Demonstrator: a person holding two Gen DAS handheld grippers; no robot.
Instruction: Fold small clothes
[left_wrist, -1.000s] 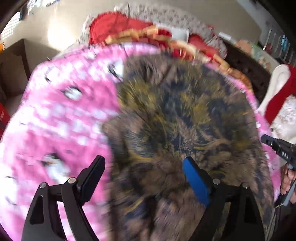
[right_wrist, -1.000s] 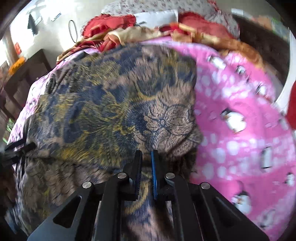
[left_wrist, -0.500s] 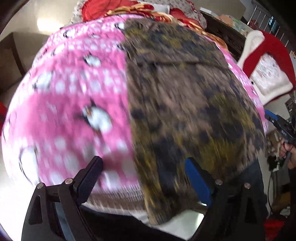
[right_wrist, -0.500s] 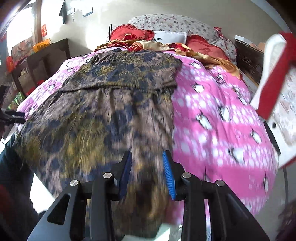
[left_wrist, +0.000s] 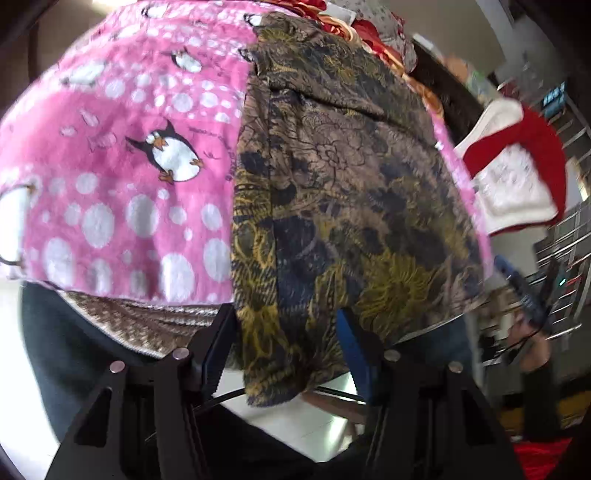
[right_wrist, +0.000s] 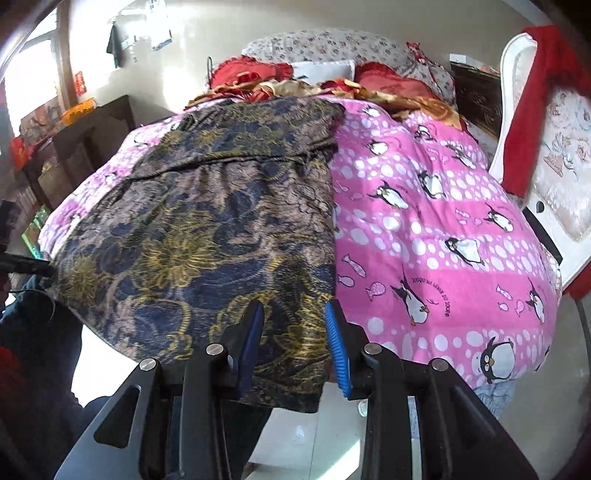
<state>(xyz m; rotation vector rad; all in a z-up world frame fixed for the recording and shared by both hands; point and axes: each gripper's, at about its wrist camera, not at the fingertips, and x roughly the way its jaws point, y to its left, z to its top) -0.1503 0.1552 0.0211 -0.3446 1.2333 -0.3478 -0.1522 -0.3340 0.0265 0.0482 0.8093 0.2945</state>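
Note:
A brown, navy and yellow patterned garment (left_wrist: 351, 192) (right_wrist: 207, 236) lies spread lengthwise on a pink penguin blanket (left_wrist: 122, 177) (right_wrist: 436, 236). Its far part is folded over, and its hem hangs over the bed's near edge. My left gripper (left_wrist: 284, 314) sits at the hem's left corner. Its jaws are closing, the hanging cloth is between them, and the pads are not pressing on it. My right gripper (right_wrist: 294, 306) stands open at the hem's right corner, with the cloth's edge between its blue pads (right_wrist: 338, 343).
Red and floral pillows (right_wrist: 332, 55) are piled at the bed's head. A white chair with a red cloth (right_wrist: 535, 110) stands on the right, a dark cabinet (right_wrist: 74, 147) on the left. A person's dark trousers (left_wrist: 55, 339) and pale floor tiles (right_wrist: 314, 435) lie below the bed's edge.
Both grippers drew back from mid-bed to the near edge. The right gripper, earlier shut on a fold of the garment, opened and let go. The left jaws narrowed around the hem corner.

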